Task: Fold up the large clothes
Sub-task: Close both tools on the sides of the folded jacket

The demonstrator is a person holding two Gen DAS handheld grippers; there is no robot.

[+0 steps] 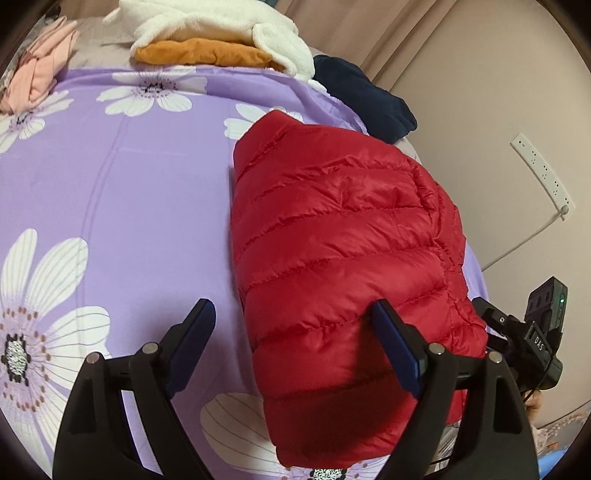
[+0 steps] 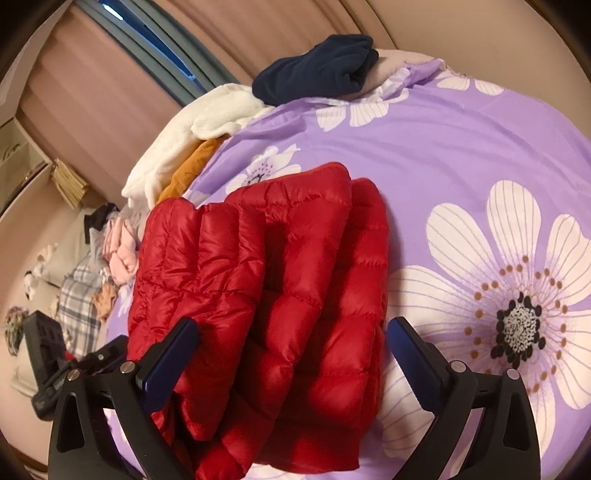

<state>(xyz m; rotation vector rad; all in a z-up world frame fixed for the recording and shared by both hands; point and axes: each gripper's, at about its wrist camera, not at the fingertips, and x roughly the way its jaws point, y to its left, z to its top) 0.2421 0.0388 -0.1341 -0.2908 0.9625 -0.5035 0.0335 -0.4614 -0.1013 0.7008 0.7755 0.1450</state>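
Observation:
A red quilted down jacket (image 1: 343,236) lies folded into a thick bundle on a purple bedspread with white flowers (image 1: 140,184). My left gripper (image 1: 293,308) is open just above the bundle's near left edge; its right finger (image 1: 391,332) is over the red fabric and its left finger (image 1: 195,328) over the bedspread. In the right wrist view the jacket (image 2: 295,295) shows its stacked folds. My right gripper (image 2: 293,325) stands wide open astride the near end of the bundle, pads not pressing on it.
A white fleece (image 1: 218,26) on an orange garment (image 1: 203,51), a navy garment (image 1: 365,96) and a pink one (image 1: 40,70) lie along the bed's far edge. A wall with a power strip (image 1: 543,173) is at the right. More clothes (image 2: 96,273) lie beyond the bed.

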